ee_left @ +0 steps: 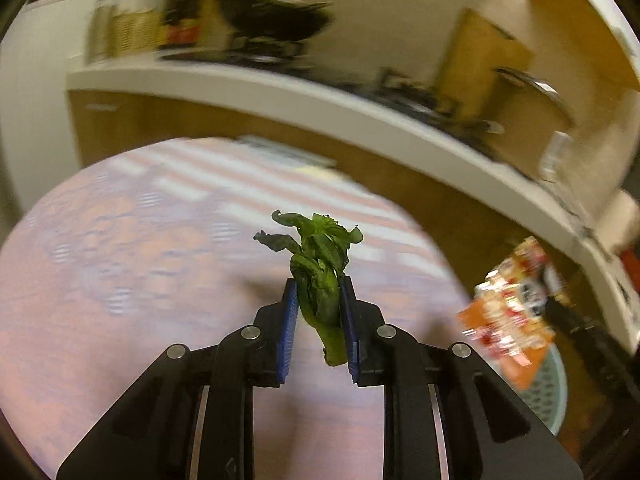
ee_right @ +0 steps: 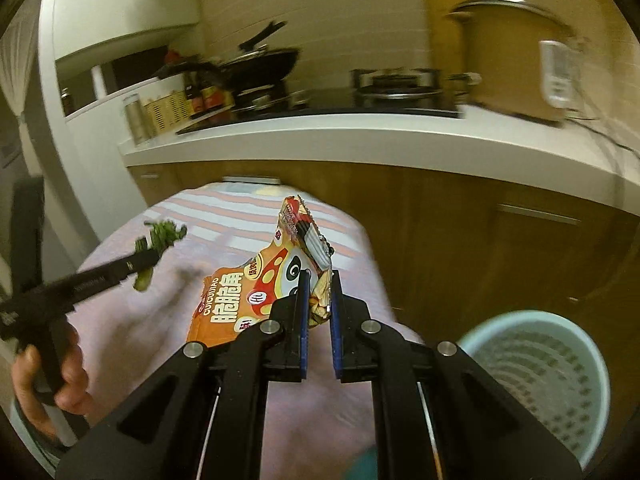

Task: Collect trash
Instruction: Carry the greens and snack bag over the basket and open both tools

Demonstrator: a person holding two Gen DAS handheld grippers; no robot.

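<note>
The left gripper [ee_left: 318, 292] pinches a wilted green vegetable stalk [ee_left: 320, 276]; the right gripper [ee_right: 319, 280], nearly closed, clamps an orange snack bag [ee_right: 256, 292] above the tabletop [ee_right: 132, 320].

One leafy vegetable scrap [ee_left: 320, 276], one orange snack wrapper [ee_right: 256, 292], one pale-blue wastebasket [ee_right: 536, 376], two hand-held grippers.

Left hand-held gripper [ee_left: 318, 292] and right hand-held gripper [ee_right: 319, 280], both angled downward, jaws clamped.
</note>
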